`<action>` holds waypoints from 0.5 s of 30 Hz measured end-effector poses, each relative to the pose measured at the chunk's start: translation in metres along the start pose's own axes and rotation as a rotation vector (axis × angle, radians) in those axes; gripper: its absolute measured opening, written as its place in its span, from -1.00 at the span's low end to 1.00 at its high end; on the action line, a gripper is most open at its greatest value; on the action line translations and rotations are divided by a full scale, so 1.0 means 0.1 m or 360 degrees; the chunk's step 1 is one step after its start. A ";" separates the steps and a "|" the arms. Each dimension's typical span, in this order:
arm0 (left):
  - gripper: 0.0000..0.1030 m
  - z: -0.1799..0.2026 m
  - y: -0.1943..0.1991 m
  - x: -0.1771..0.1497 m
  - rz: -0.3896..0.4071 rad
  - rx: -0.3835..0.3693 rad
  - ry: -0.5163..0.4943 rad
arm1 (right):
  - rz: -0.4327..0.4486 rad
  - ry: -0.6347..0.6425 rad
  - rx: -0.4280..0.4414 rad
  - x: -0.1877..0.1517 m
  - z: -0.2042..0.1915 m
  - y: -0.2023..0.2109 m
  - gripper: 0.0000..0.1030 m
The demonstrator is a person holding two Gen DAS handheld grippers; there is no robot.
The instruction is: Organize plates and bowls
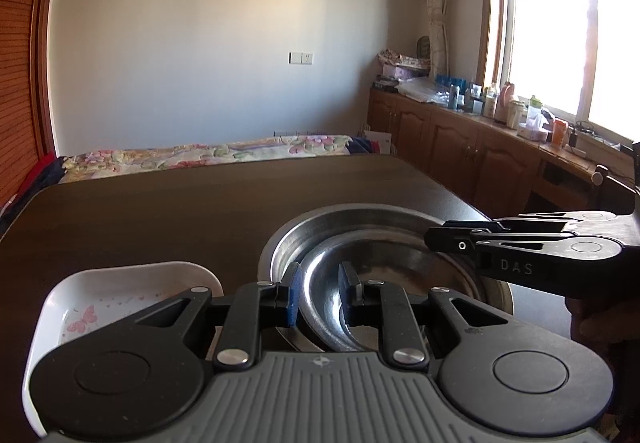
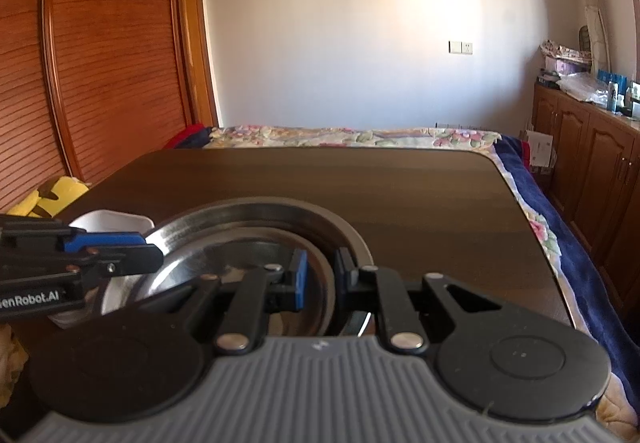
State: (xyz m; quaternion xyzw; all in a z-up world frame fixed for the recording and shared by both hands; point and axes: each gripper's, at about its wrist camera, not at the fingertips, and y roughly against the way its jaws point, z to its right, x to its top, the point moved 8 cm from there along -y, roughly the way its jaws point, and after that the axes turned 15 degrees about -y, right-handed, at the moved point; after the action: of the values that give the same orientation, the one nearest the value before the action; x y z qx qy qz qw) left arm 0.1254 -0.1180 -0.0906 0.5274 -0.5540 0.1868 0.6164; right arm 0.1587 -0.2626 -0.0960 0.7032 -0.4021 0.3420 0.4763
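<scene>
We pinch the rim of the small steel bowl [image 1: 384, 283] with the left hand-held gripper [image 1: 318, 293] and the right hand-held gripper [image 2: 322, 277], it sits inside the big steel plate [image 1: 360, 221] on the tabletop [image 1: 160, 211], and we should lower it level and free both sides together.

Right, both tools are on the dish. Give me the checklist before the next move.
1. Left tool shut on the rim of the smaller round steel dish: ok.
2. Right tool shut on the opposite rim of the same dish: ok.
3. Smaller dish within the outline of the larger round steel dish: ok.
4. Smaller dish lifted free of the larger one: cannot tell.
5. White square plate with butterfly print out from under the steel dishes, off to the left: ok.
</scene>
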 end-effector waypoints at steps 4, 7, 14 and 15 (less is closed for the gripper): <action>-0.31 -0.03 0.04 0.05 0.0031 0.0032 0.0009 | 0.0057 0.0017 0.0005 0.04 -0.01 0.09 -0.66; -0.05 -0.04 0.07 0.06 0.0054 0.0049 0.0011 | 0.0083 0.0008 0.0013 0.06 -0.01 0.13 -0.65; 0.68 -0.07 0.06 0.04 0.0090 0.0119 -0.0005 | 0.0141 -0.0023 0.0016 0.07 0.04 0.15 0.07; 0.71 -0.07 0.06 0.03 0.0093 0.0118 -0.0003 | 0.0147 -0.0025 0.0006 0.07 0.06 0.14 0.10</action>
State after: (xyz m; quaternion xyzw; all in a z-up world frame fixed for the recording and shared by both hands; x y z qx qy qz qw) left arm 0.1257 -0.1108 -0.0838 0.5338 -0.5624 0.2246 0.5901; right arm 0.1500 -0.2727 -0.0864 0.6875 -0.4372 0.3588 0.4555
